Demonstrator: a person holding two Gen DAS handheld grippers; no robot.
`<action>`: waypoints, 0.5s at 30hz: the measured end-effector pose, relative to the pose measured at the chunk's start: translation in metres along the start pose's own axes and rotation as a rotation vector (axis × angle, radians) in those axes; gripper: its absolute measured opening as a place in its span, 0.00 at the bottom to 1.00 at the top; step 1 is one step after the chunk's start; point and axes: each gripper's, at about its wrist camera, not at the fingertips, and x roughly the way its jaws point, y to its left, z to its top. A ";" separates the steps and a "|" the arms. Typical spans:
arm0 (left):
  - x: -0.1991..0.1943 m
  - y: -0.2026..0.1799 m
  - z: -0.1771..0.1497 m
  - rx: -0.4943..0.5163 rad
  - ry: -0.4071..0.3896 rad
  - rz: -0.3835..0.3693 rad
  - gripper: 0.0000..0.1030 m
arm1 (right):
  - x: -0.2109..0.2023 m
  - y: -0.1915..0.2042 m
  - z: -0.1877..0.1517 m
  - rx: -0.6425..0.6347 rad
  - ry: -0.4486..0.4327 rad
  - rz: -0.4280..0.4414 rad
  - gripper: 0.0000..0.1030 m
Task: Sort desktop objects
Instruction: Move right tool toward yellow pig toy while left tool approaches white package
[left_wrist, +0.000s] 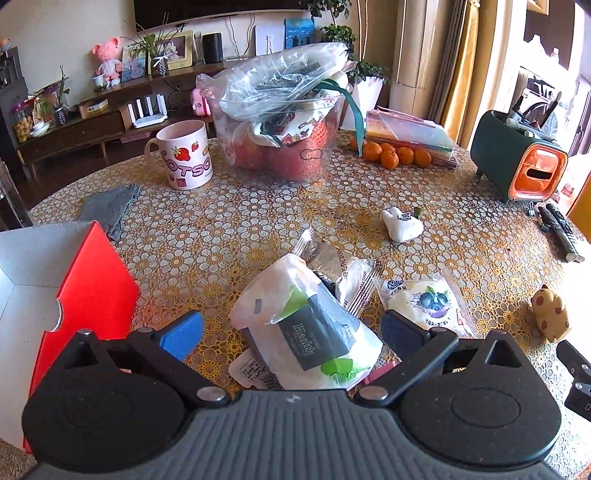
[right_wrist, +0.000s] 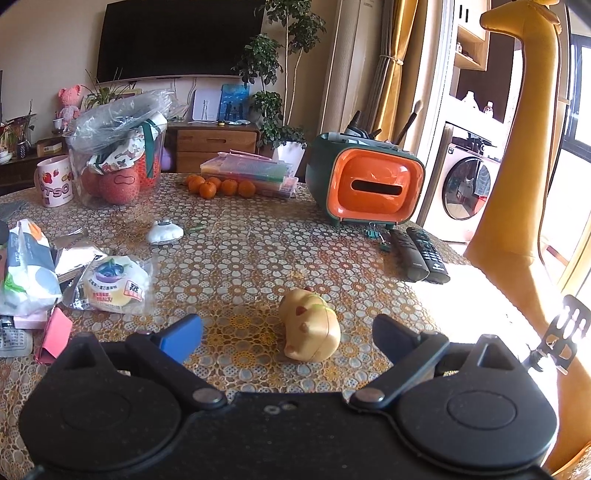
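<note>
Left wrist view: red box (left_wrist: 92, 288) left of the spread-apart left gripper (left_wrist: 291, 328); tissue pack (left_wrist: 306, 325) between its fingers, long axis running away rightward. Right wrist view: right gripper (right_wrist: 288, 332), also spread wide, frames tan figurine (right_wrist: 310, 328) just ahead, untouched.

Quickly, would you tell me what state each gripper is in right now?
Left gripper: open, straddling the white tissue pack, not clamped on it.
Right gripper: open, holding nothing; the yellow toy lies between its fingers.
</note>
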 end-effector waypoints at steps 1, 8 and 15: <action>0.005 -0.001 0.002 -0.008 0.011 0.005 1.00 | 0.003 -0.001 0.000 -0.001 0.002 -0.001 0.95; 0.037 -0.012 0.012 -0.014 0.065 0.038 1.00 | 0.034 -0.005 -0.002 -0.011 0.034 -0.009 0.95; 0.063 -0.013 0.011 -0.010 0.115 0.062 1.00 | 0.064 -0.007 -0.004 -0.015 0.085 -0.008 0.90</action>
